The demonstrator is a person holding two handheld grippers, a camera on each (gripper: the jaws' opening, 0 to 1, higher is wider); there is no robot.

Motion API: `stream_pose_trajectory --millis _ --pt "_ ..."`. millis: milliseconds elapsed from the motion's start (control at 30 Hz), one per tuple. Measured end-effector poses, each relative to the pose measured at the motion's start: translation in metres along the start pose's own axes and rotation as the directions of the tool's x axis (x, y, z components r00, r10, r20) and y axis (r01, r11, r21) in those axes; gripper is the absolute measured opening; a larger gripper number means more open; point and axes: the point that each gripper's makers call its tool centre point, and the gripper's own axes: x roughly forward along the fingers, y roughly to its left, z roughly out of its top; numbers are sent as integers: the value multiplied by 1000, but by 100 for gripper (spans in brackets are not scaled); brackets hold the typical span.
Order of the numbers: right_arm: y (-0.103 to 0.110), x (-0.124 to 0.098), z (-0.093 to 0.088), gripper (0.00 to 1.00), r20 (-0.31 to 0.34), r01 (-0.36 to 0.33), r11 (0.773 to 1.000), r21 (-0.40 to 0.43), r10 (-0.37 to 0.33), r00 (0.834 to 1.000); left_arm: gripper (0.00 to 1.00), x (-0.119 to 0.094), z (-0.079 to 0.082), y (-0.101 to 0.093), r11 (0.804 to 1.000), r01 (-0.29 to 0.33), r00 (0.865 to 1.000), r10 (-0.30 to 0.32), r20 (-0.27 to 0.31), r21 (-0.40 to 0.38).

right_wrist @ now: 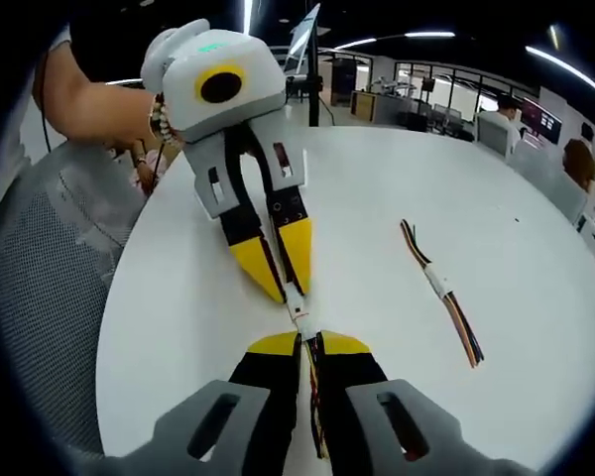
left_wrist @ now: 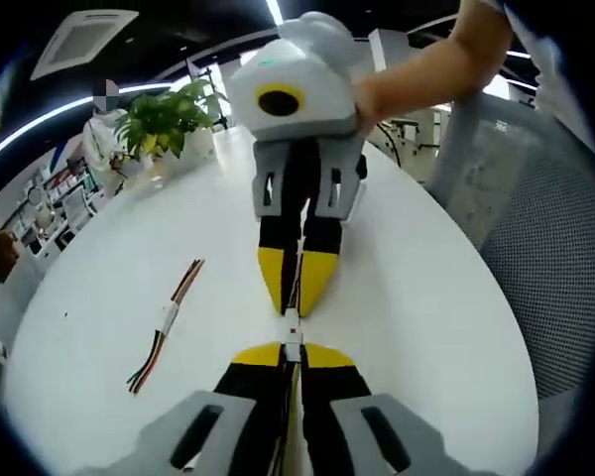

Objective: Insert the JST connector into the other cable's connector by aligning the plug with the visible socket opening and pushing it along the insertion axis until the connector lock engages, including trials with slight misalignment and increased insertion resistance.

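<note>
Left gripper (left_wrist: 290,355) clamps plug (left_wrist: 292,349); right gripper (left_wrist: 296,309) clamps socket (left_wrist: 292,319), both over white table (left_wrist: 426,297). Housings meet tip to tip between opposed jaws; long axes look collinear along jaw line. Judgement: push straight along axis. Housings small, white, rigid plastic; leads thin, multicolour. Spare joined cable (right_wrist: 441,291) lies well apart.

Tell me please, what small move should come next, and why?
Probably push the two hand-held grippers, left and right, straight together. Their white connectors meet tip to tip between the yellow jaws and look roughly aligned; whether the lock has engaged cannot be seen.
</note>
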Motion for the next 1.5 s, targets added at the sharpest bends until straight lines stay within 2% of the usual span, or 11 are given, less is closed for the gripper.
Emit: stream_pose_trajectory --millis 300,367,400,833,1500 --pt "3 0 0 3 -19 -3 1000 -9 2 1000 0 0 0 0 1000 -4 1000 4 -8 20" --pt "6 1 6 3 1 -14 1000 -6 14 1000 0 2 5 -2 1000 3 1000 -3 8 22" --pt "5 0 3 3 -21 -6 1000 -19 6 1000 0 2 4 -2 999 0 1000 0 -5 38" --pt "4 -2 7 3 10 -9 1000 7 9 1000 0 0 7 -1 1000 -2 1000 2 17 6" --pt "6 -1 7 2 11 -12 999 42 12 1000 0 1 6 -2 1000 7 1000 -6 20 -13"
